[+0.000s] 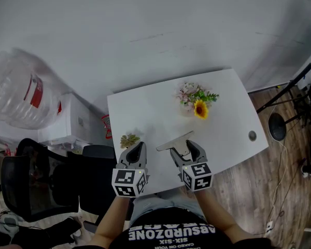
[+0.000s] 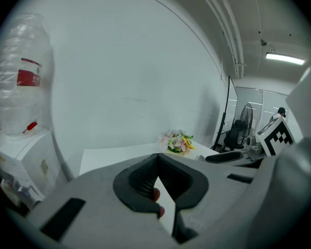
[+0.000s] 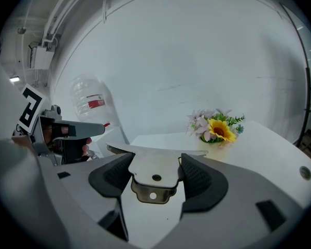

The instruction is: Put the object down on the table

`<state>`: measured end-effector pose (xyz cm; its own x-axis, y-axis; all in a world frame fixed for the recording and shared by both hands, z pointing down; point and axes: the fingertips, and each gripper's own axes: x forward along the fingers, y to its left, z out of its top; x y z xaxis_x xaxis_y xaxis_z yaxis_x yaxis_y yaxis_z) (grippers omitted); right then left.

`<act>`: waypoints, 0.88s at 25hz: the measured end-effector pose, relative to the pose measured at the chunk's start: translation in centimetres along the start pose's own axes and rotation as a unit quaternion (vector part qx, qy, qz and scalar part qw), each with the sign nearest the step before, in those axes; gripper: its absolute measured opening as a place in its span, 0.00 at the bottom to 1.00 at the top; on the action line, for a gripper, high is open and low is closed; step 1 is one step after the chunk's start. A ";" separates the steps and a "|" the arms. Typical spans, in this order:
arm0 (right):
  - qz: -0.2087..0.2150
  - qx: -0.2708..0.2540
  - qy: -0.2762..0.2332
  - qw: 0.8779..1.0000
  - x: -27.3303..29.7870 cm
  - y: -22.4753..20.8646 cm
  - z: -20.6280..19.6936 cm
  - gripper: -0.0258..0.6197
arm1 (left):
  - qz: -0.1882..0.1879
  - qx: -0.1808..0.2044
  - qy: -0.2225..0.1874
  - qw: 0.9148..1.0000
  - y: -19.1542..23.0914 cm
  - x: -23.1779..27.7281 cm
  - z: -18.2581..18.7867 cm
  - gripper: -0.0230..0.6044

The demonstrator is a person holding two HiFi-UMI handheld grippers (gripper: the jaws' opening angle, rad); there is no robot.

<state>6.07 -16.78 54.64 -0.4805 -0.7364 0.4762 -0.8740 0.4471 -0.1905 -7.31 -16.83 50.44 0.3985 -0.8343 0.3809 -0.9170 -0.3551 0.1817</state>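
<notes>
Right gripper (image 3: 156, 160), its fingers clamped on the tab of a flat grey metal plate (image 3: 154, 165): T-shaped, with a thin wide strip across the top and two holes in the tab, whose sides the fingers hide. It hangs over the surface's (image 1: 145, 110) near edge; contact is unclear. Left gripper's (image 2: 158, 158) fingers meet at the tips, empty.

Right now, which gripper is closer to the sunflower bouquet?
The right. The right gripper, holding a flat metal piece, is just on the person's side of the sunflower bouquet. The left gripper is farther off to the left, by a small dried sprig.
</notes>
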 end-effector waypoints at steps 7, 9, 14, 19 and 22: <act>0.000 -0.002 0.012 1.000 0.6 -0.5 -0.9 0.49 | 0.002 -0.003 0.001 1.000 0.1 0.2 -0.1 0.04; 0.001 -0.003 0.017 1.000 0.8 -0.5 -1.2 0.49 | 0.003 -0.003 0.002 1.000 0.2 0.3 -0.2 0.04; 0.004 -0.006 0.027 1.000 1.1 -0.7 -1.9 0.49 | 0.005 -0.004 0.003 1.000 0.2 0.4 -0.1 0.04; 0.006 -0.007 0.037 0.999 1.6 -0.9 -2.5 0.49 | 0.008 -0.004 0.002 1.000 0.4 0.5 0.1 0.04; 0.008 -0.008 0.042 0.999 1.9 -1.0 -2.9 0.49 | 0.011 -0.003 0.002 1.000 0.5 0.5 0.1 0.04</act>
<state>6.22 -17.15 58.20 -0.4863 -0.6835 0.5444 -0.8645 0.4669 -0.1860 -7.55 -17.48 50.64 0.3781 -0.8401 0.3889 -0.9255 -0.3337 0.1789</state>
